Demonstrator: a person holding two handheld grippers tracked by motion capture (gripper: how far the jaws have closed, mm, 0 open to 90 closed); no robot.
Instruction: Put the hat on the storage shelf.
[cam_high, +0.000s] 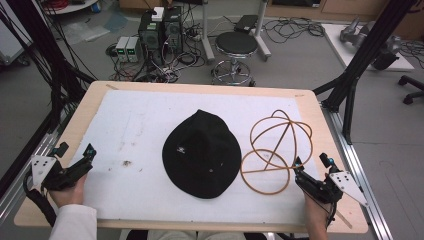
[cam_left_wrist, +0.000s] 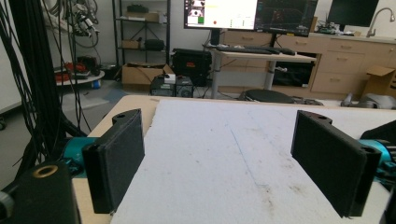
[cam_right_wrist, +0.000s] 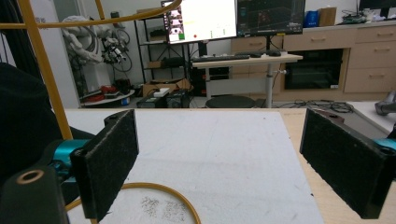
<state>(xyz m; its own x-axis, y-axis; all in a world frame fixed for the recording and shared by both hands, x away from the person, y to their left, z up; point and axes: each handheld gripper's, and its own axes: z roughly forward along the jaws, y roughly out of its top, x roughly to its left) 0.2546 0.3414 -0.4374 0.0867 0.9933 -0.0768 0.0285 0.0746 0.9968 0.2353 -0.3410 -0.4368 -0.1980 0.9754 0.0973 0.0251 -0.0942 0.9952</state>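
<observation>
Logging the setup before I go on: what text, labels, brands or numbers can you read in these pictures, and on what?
No text is readable.
Black hat: small white emblem, too small to read.
Monitors: window contents too blurred to read.
Grippers: no markings legible.

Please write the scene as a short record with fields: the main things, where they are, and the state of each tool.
surface: white mat on a wooden table
hat: black hat lies flat at mat centre
frame: tan wire frame stands right of the hat, apart from it
left tool: open, holds nothing, at the mat's left edge
right tool: open, holds nothing, close to the frame's base ring
</observation>
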